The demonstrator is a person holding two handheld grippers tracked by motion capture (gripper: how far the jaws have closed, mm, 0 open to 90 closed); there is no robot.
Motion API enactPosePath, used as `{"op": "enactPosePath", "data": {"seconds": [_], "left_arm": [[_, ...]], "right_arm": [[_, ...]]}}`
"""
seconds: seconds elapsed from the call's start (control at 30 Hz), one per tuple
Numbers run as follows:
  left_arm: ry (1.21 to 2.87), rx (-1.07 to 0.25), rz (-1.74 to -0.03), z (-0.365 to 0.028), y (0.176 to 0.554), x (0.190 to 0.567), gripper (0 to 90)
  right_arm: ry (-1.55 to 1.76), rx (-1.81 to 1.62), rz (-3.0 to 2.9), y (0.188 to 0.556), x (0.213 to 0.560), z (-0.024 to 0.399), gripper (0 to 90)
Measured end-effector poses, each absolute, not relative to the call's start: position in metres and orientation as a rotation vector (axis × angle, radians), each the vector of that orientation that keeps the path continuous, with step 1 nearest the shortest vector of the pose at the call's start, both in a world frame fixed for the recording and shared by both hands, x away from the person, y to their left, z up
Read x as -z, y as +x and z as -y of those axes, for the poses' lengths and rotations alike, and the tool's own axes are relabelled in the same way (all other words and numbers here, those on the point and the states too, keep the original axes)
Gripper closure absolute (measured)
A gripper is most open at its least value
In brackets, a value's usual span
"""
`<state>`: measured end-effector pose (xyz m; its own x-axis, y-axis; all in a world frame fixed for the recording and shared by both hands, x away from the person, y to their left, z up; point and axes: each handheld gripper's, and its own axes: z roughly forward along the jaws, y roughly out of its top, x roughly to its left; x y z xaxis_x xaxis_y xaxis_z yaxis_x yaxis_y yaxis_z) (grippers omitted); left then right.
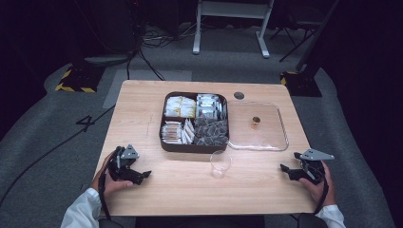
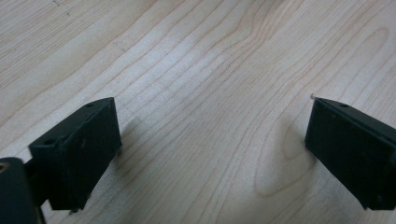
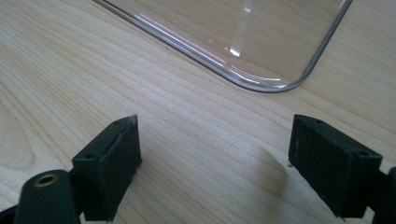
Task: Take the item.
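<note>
A dark brown box (image 1: 163, 145) with four compartments of packets stands at the middle of the wooden table (image 1: 142, 109). A clear lid (image 1: 281, 128) lies flat to its right, and its corner (image 3: 275, 83) shows in the right gripper view. An empty clear plastic cup (image 1: 220, 164) stands in front of the box. My left gripper (image 1: 141, 176) rests at the table's front left, jaws wide apart over bare wood (image 2: 210, 130). At the front right my right gripper (image 1: 288, 171) is open too, with nothing between its jaws.
A round hole (image 1: 239, 95) sits in the table's far right area. A small brown knob (image 1: 256, 122) shows on the clear lid. Grey floor with cables and dark stands surrounds the table.
</note>
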<state>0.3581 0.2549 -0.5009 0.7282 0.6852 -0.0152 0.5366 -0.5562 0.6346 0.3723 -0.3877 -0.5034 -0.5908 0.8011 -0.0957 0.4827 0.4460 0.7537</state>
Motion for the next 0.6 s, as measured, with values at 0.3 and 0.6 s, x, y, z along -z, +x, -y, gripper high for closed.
{"op": "enactPosePath", "data": {"seconds": [0.3, 0.6], "left_arm": [[2.299, -0.304, -0.855, -0.256, 0.357, 0.489, 19.5], [2.222, -0.399, -0.828, -0.256, 0.368, 0.456, 22.8]], "right_arm": [[1.075, -0.967, -2.256, 0.372, 0.503, 0.387, 17.1], [1.077, -0.968, -2.257, 0.372, 0.503, 0.388, 17.1]]}}
